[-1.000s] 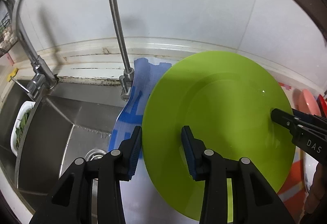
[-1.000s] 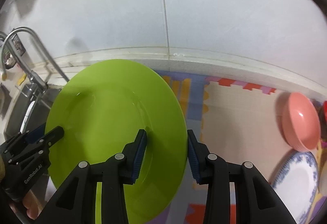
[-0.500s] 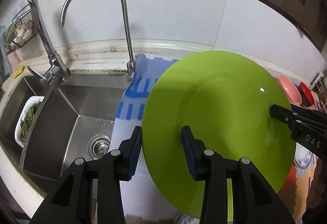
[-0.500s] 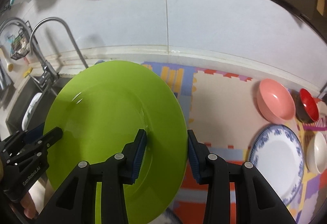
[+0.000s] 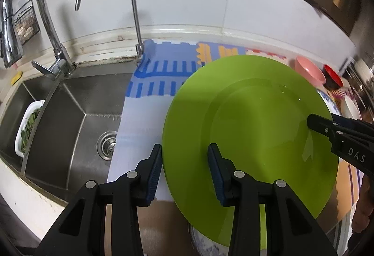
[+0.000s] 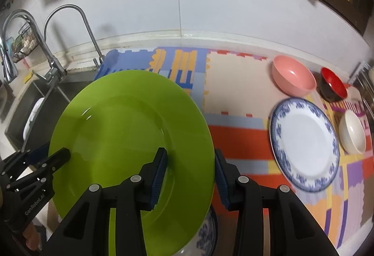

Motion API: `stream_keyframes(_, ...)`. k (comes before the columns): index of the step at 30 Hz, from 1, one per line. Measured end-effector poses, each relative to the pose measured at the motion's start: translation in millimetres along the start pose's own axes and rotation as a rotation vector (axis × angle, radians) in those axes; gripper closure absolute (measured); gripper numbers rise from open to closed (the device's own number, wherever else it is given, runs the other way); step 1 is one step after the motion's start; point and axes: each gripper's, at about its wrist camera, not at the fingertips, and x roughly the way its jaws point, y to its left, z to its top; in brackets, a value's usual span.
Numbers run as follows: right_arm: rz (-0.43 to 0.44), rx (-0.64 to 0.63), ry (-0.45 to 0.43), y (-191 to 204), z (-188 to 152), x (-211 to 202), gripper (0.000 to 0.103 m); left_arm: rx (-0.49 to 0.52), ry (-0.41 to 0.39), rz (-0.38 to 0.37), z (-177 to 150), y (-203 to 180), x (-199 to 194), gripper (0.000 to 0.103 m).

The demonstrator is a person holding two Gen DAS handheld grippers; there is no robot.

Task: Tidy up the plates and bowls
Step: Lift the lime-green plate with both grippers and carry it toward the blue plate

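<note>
Raised since the earlier frame: green plate [image 5: 250, 129] now rides high above the surface.
Left gripper [image 5: 184, 169] jaws straddle its left rim, right gripper [image 6: 190, 168] jaws its right rim; contact unclear. Another blue-patterned plate [image 6: 305, 147] lies rightward.

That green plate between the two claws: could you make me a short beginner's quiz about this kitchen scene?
1. True or false: only one gripper holds the green plate.
2. Which dish lies nearest the pink bowl? A) red bowl B) cream bowl C) green plate
3. Fill in: left of the foam mat is a steel ____.

Key
1. False: the left gripper and right gripper each straddle an opposite rim.
2. A
3. sink
</note>
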Motion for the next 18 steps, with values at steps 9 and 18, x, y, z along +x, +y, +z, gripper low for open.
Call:
stream_keyframes(9, -0.027, 0.056, 0.046, -3, -39, -7, 0.062, 0.066, 0.047, -0.029, -26, -9, -4, 0.064)
stream_keyframes(18, -0.041, 0.108, 0.123, -12, -71, 2, 0.062, 0.124, 0.117, -0.048, -48, -19, 7, 0.063)
